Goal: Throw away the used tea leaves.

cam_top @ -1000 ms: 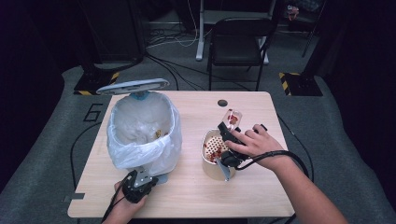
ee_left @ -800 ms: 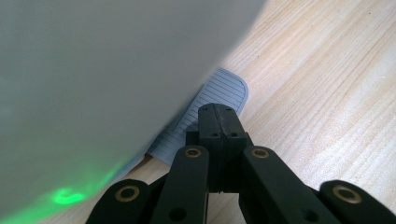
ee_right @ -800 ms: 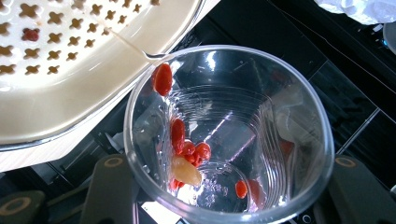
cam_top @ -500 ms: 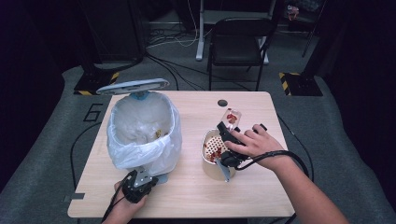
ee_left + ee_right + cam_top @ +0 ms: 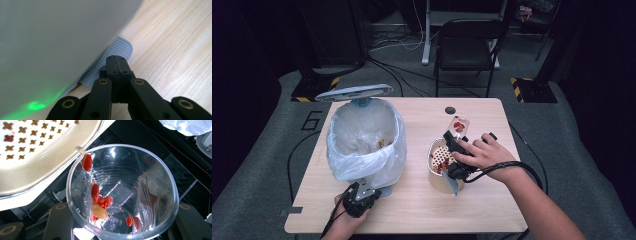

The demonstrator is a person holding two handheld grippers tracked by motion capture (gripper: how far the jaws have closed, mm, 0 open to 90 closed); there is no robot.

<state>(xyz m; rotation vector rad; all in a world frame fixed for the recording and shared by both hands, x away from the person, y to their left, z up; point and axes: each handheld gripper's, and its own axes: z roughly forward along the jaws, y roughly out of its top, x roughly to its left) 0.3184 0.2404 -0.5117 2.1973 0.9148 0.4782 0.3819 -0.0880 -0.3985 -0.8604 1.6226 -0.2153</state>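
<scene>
Wooden table in a dark room with a chair behind. Clear plastic cup clamped between right gripper jaws, tipped over the perforated strainer bowl. Some red berries remain stuck inside the cup, others lie in the strainer, so emptying looks mostly done, not finished. Left gripper jaws closed together, empty, resting on the bin pedal beside the lined trash bin.
</scene>
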